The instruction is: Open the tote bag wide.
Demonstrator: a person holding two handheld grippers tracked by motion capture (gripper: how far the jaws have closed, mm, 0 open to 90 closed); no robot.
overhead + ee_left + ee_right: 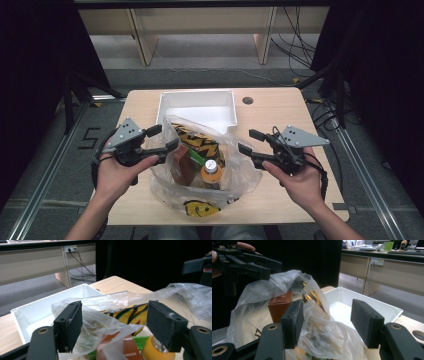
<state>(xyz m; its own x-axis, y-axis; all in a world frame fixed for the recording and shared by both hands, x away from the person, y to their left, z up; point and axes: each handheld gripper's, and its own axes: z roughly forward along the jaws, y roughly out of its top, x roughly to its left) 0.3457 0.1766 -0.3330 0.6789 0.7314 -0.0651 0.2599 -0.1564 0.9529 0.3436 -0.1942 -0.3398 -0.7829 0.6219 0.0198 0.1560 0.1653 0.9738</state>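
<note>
A clear plastic bag (pixel 235 175) stands open in the middle of the wooden table (pixel 280 107). It holds a yellow-and-black packet (pixel 200 142), a brown box (pixel 182 167) and a bottle with an orange cap (pixel 211 170). My left gripper (pixel 162 138) hovers at the bag's left rim and my right gripper (pixel 250 141) at its right rim. In the left gripper view the gripper (pixel 115 315) stands wide, with loose bag film (pixel 100 325) between its jaws and unpinched. The right gripper view shows the same: gripper (pixel 328 317) open around slack film (pixel 329 340).
A white tray (pixel 197 97) sits just behind the bag, toward the table's far edge. A round cable hole (pixel 247 100) lies right of the tray. Black curtains flank the table, and desks with floor cables (pixel 295 50) stand beyond it.
</note>
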